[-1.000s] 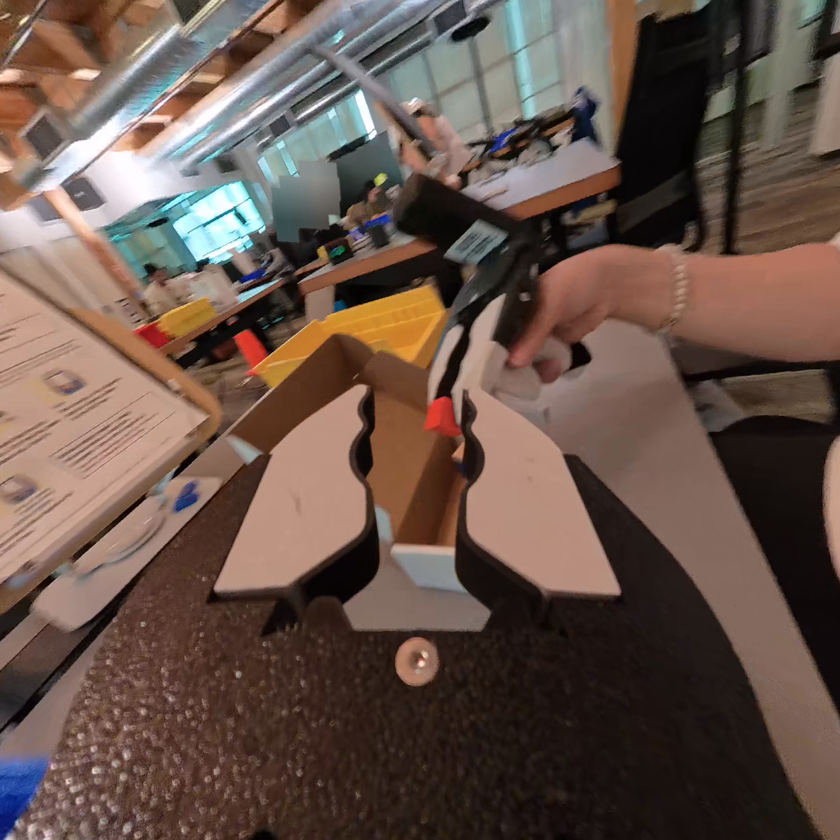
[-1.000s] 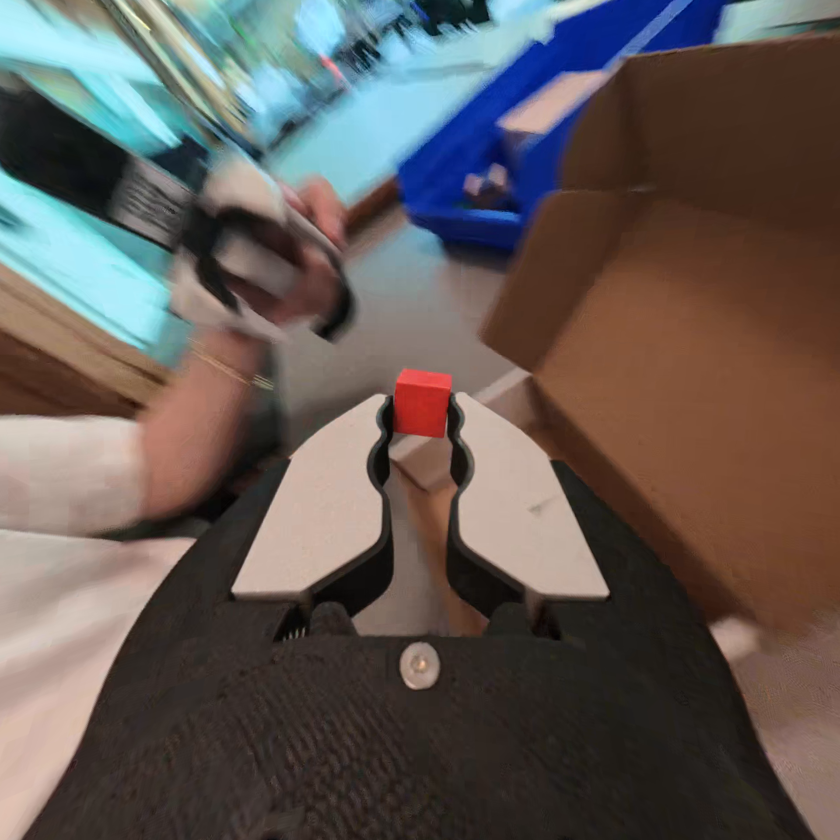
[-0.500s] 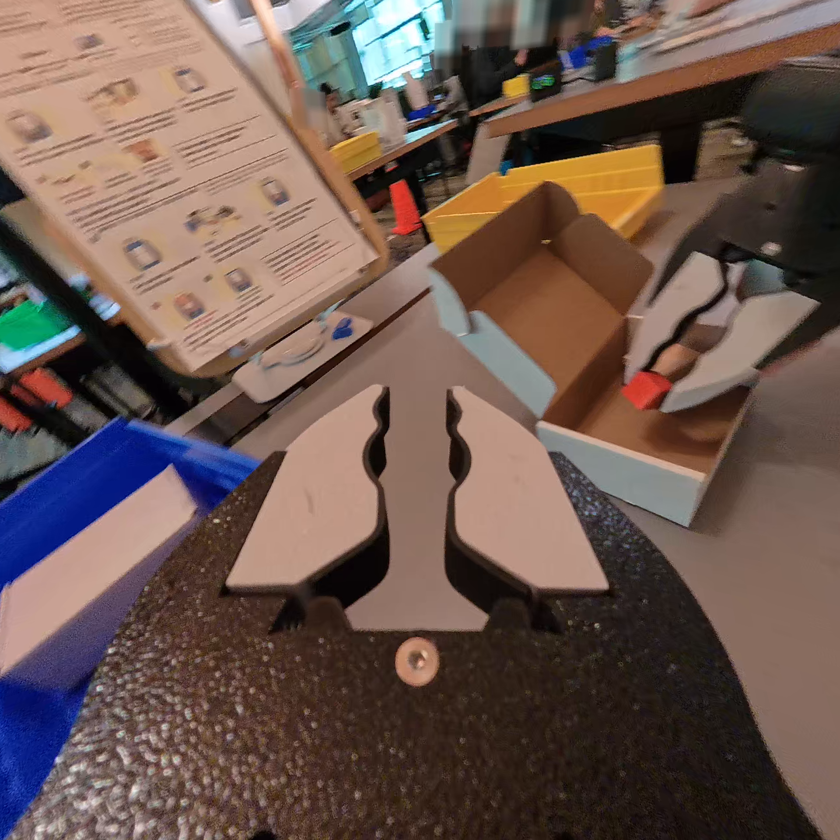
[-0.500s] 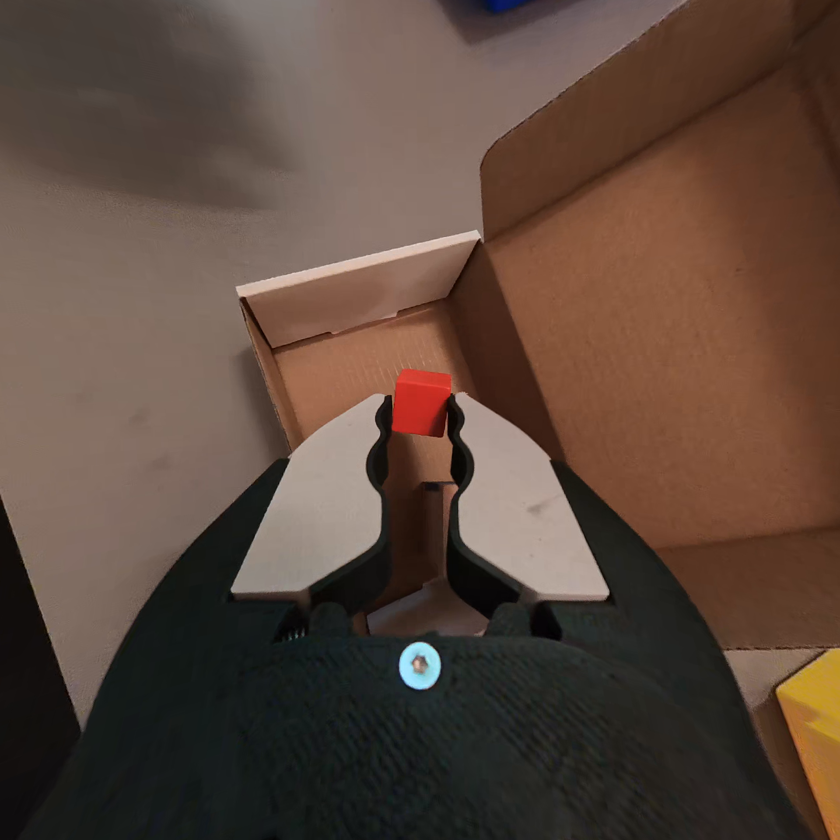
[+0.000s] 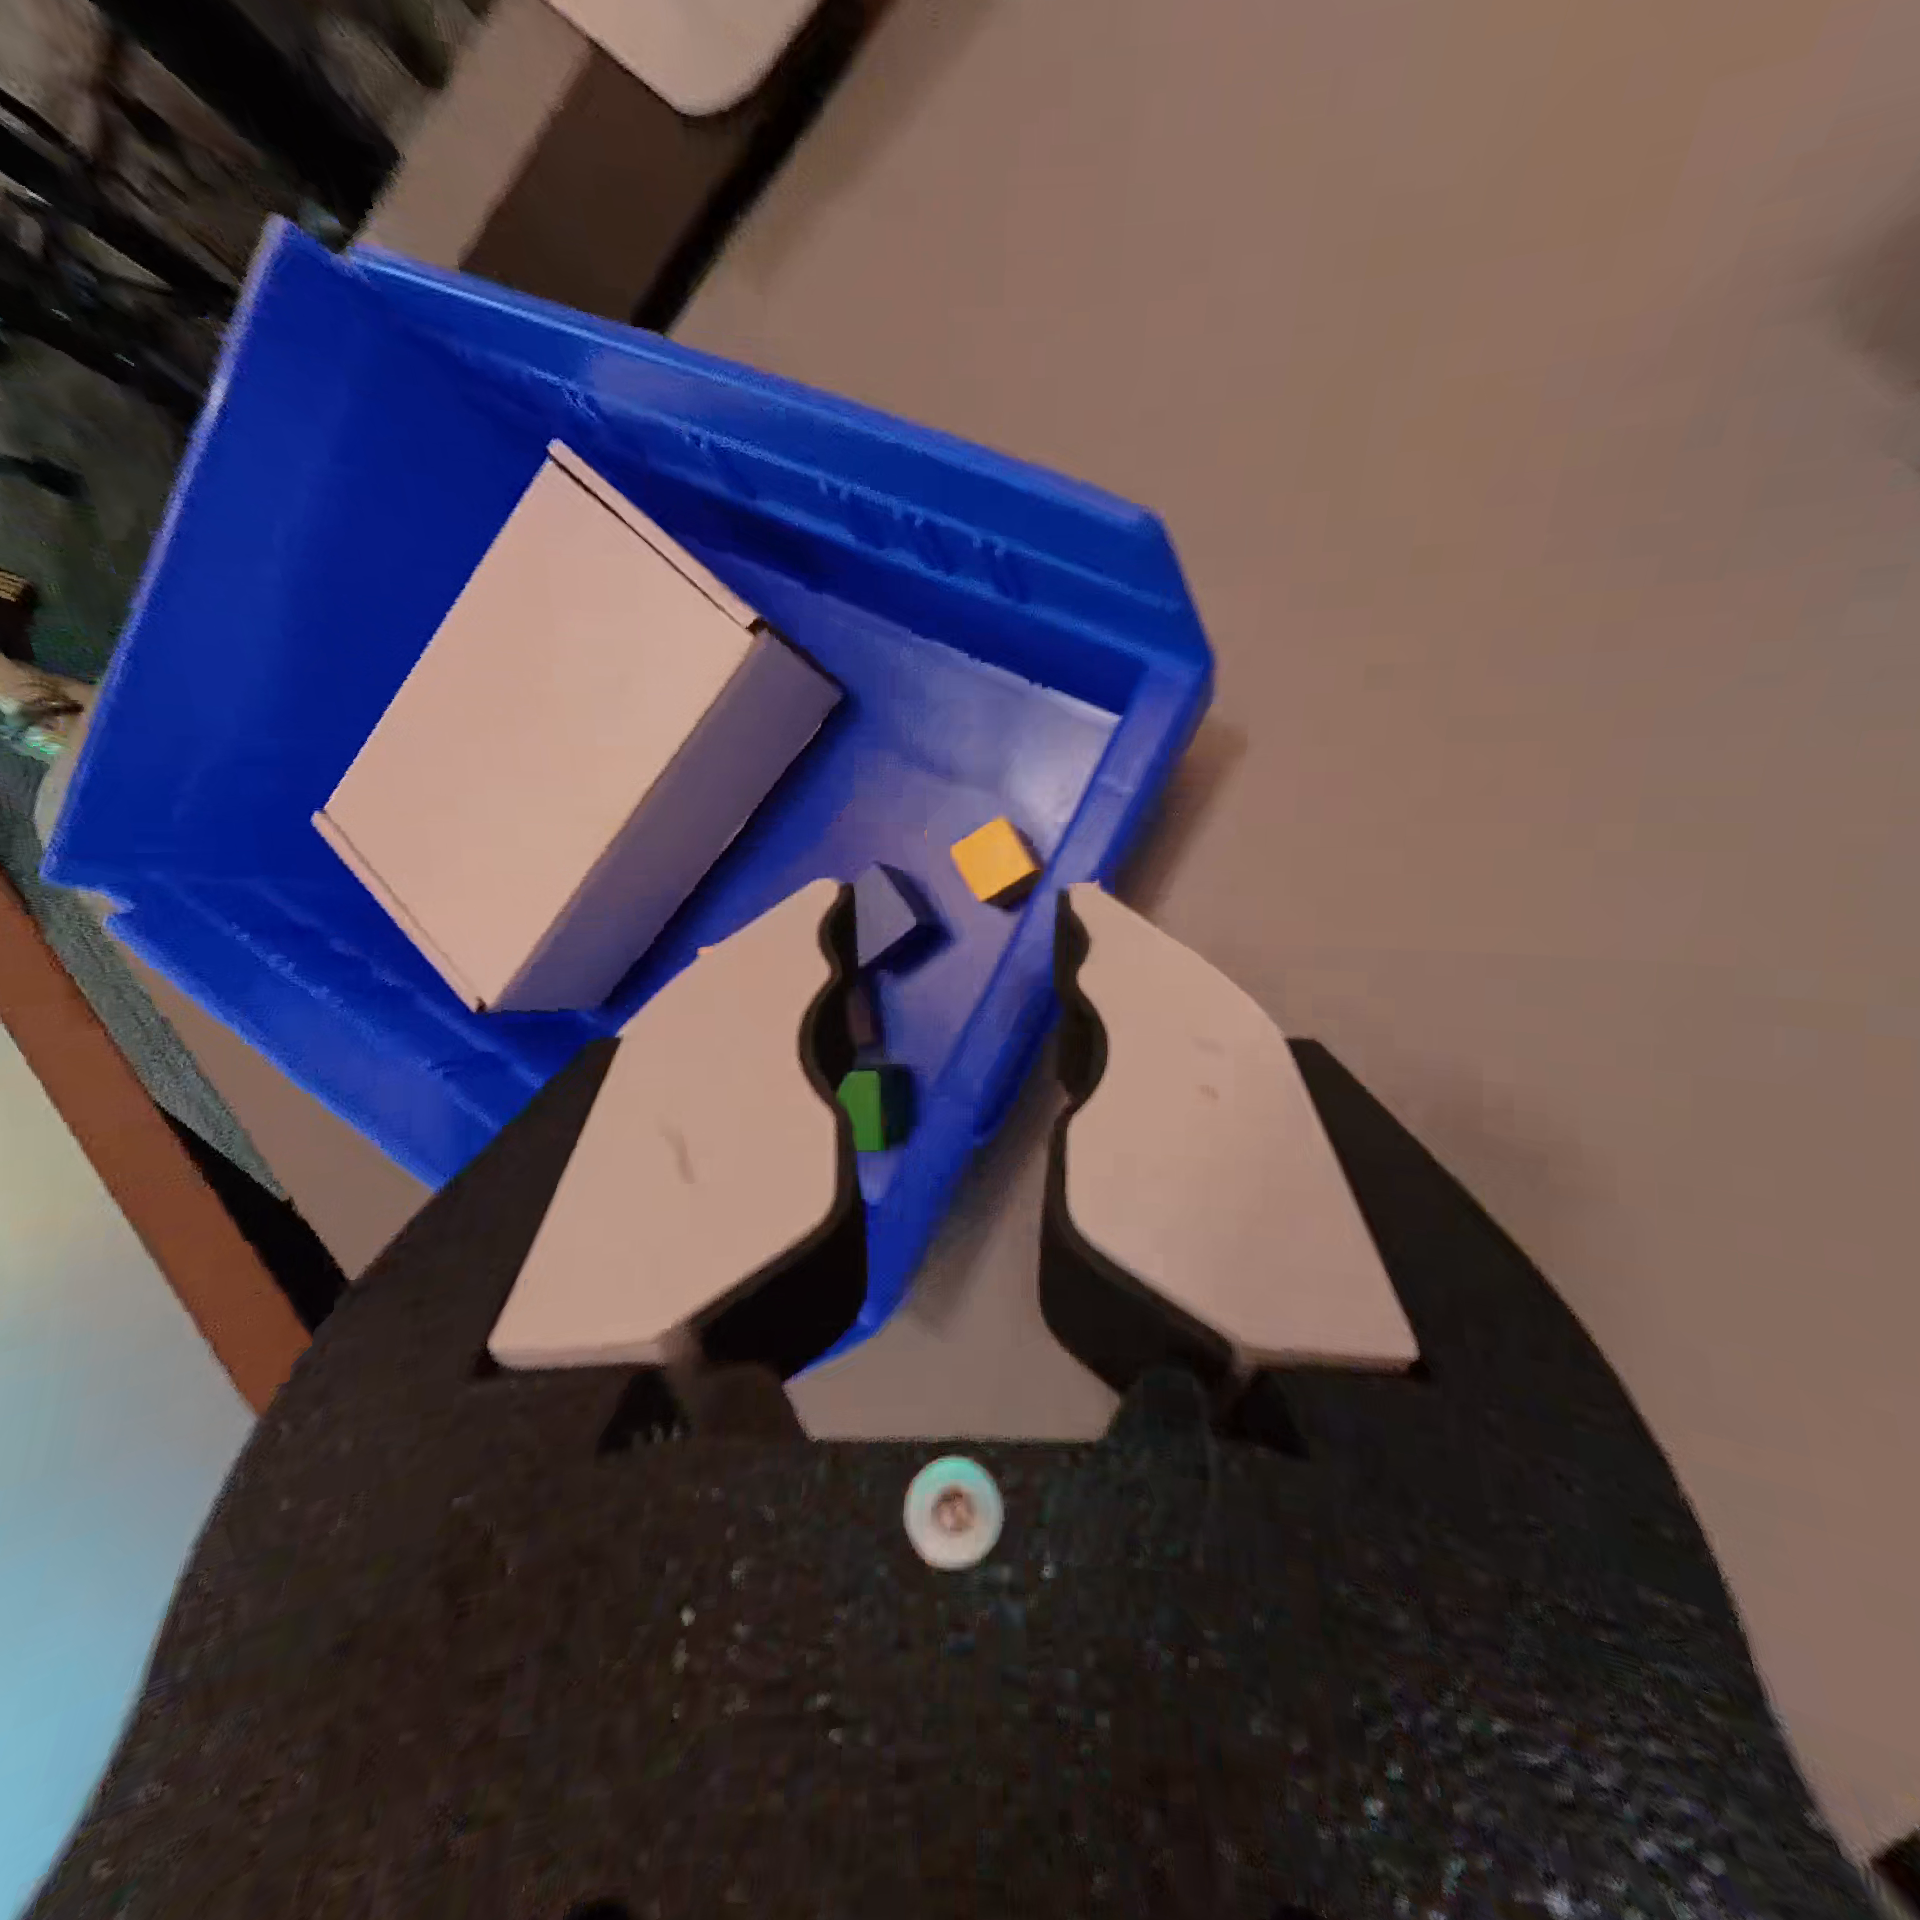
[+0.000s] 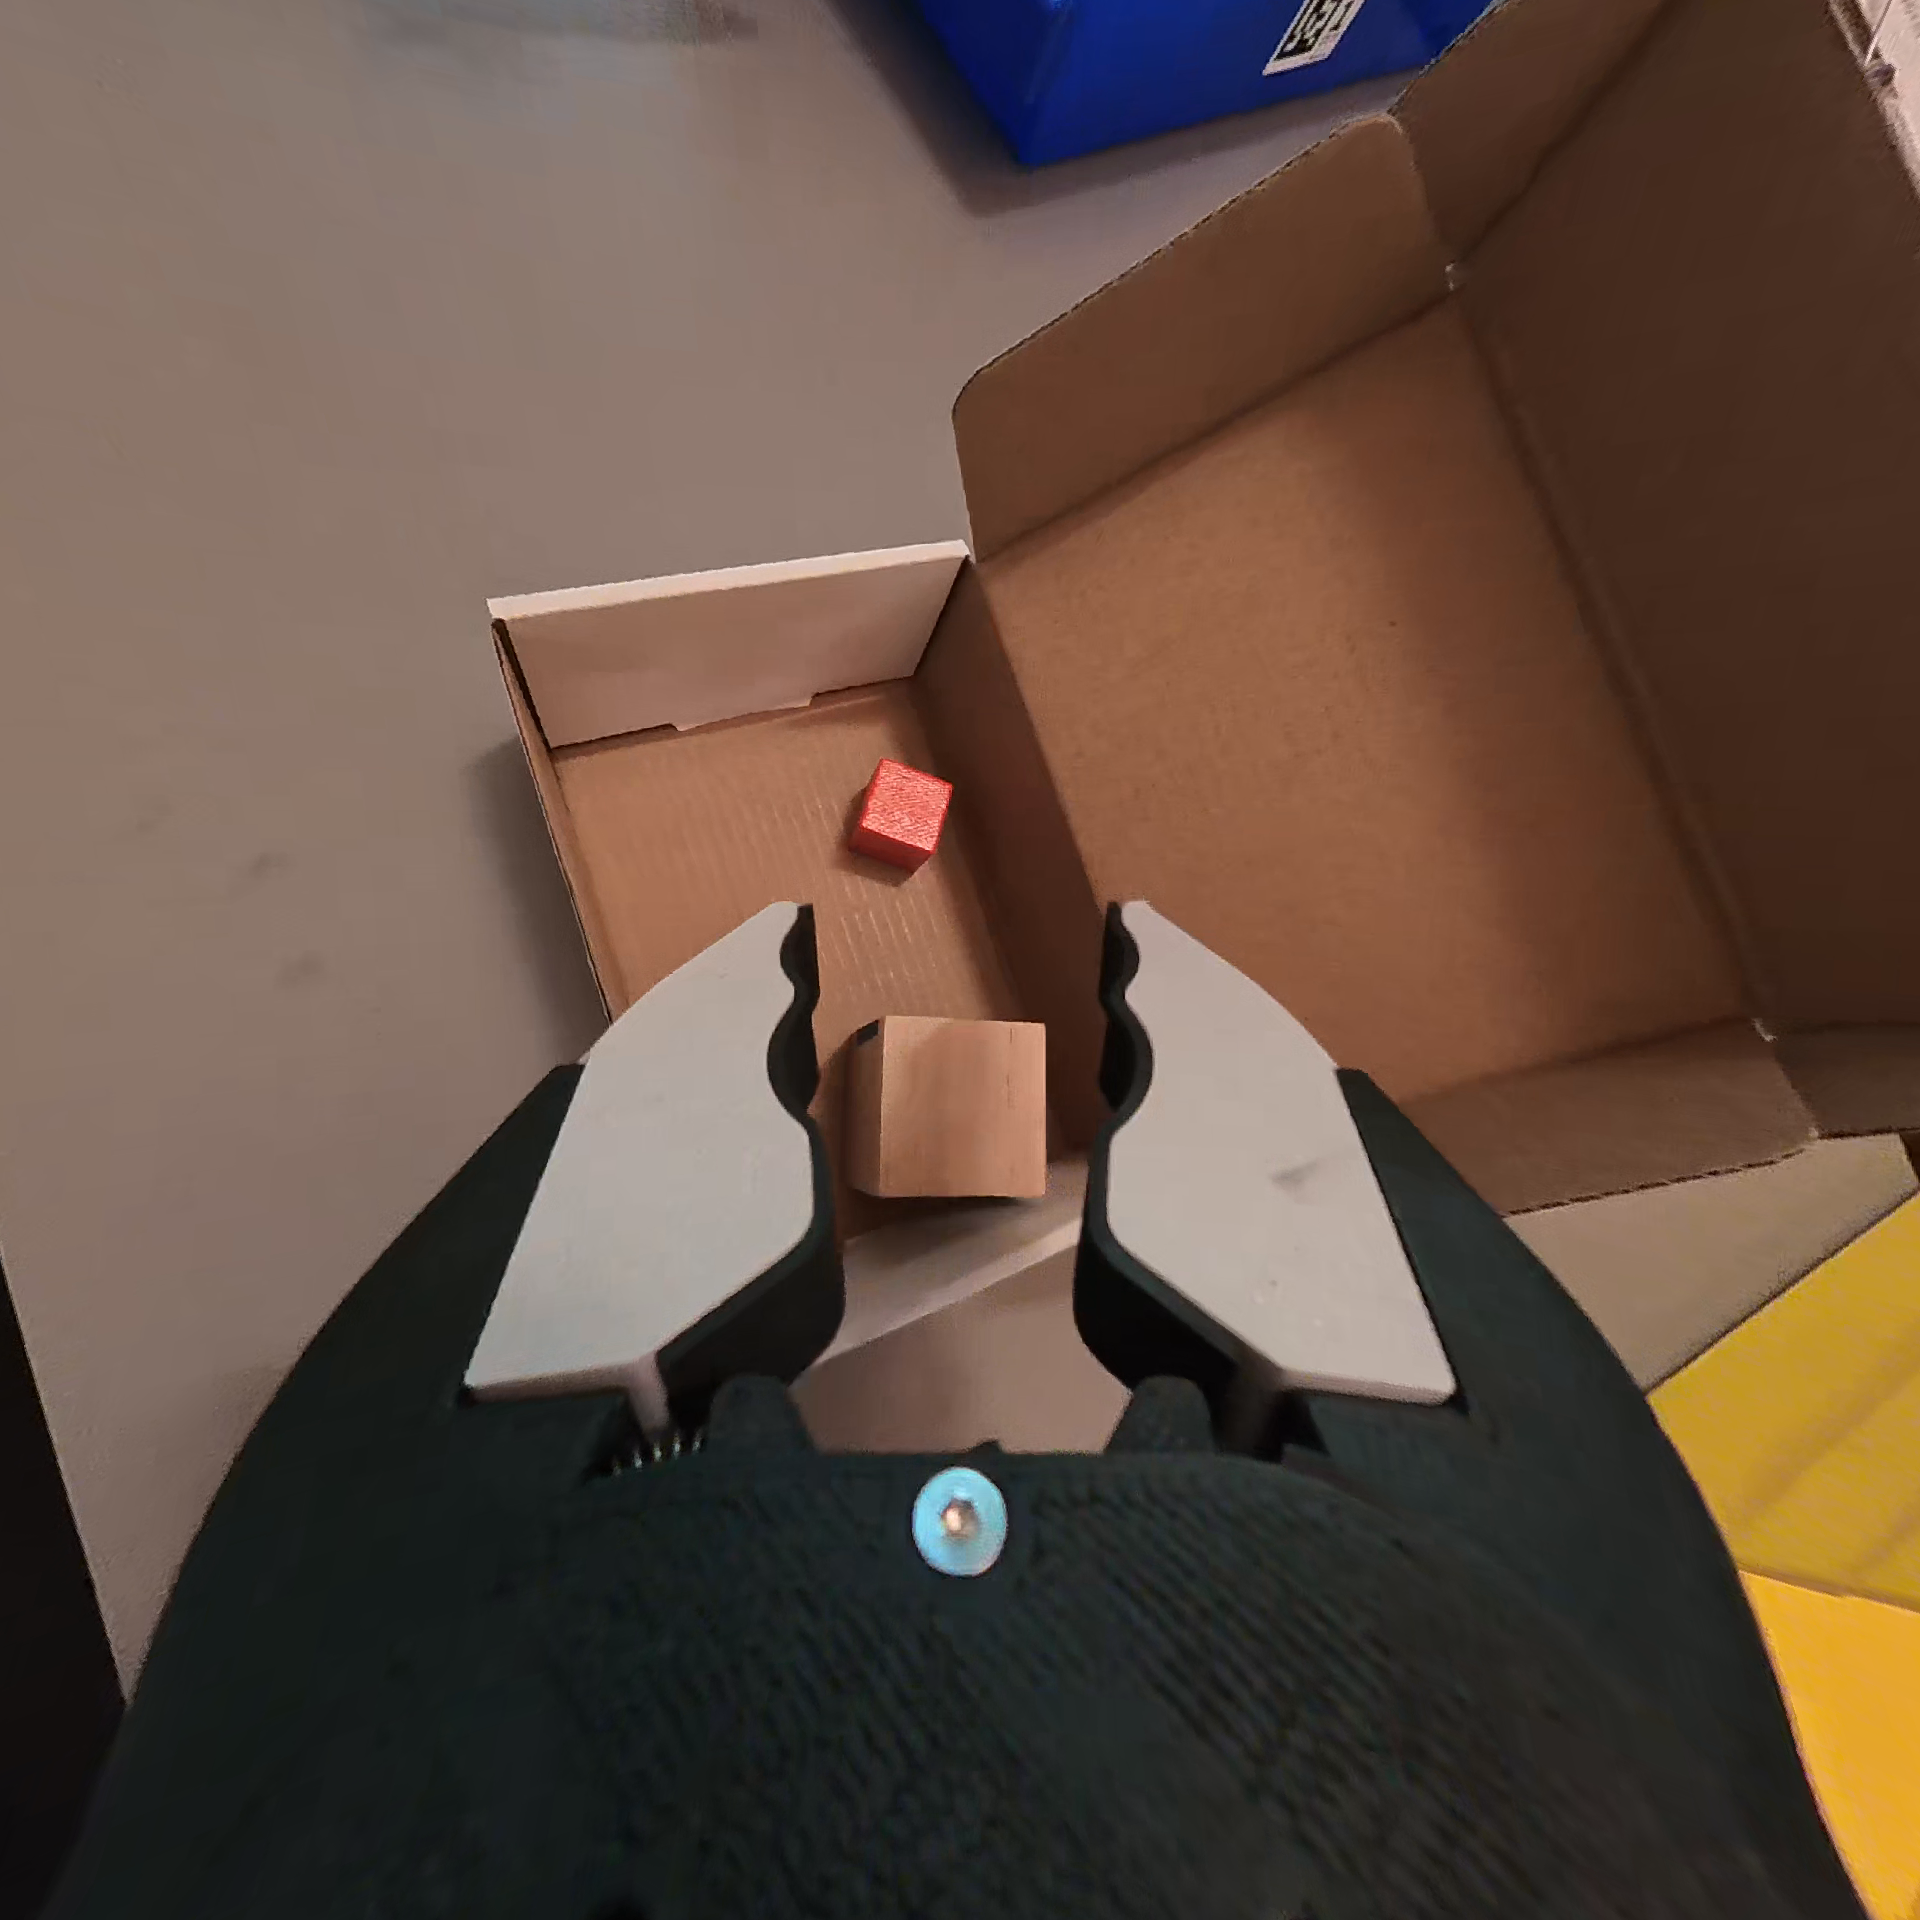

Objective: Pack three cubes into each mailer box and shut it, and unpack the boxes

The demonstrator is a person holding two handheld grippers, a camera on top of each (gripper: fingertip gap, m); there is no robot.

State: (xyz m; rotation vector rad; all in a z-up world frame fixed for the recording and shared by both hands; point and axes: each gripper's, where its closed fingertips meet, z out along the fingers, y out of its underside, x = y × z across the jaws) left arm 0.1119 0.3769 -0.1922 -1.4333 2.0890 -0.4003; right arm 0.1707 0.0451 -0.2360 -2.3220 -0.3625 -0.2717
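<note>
My right gripper (image 6: 956, 914) is open and empty above an open cardboard mailer box (image 6: 727, 644). A small red cube (image 6: 900, 810) and a larger wooden cube (image 6: 951, 1107) lie on the box floor. The box lid (image 6: 1403, 675) stands open to the right. My left gripper (image 5: 945, 899) is open and empty over the near corner of a blue bin (image 5: 343, 499). The bin holds a shut white mailer box (image 5: 551, 727), an orange cube (image 5: 994, 860), a dark blue cube (image 5: 885, 914) and a green cube (image 5: 875, 1110).
A yellow bin (image 6: 1829, 1475) sits at the lower right of the right wrist view. A corner of the blue bin (image 6: 1143, 73) shows at its top. The grey tabletop (image 5: 1507, 520) spreads right of the blue bin; the table's edge (image 5: 135, 1122) runs at the left. Spacing between my two grippers at the tips: around 35 centimetres.
My right gripper opened and let the red cube go into the open mailer box. My left gripper swung left and down from the open box to the blue bin and opened wider.
</note>
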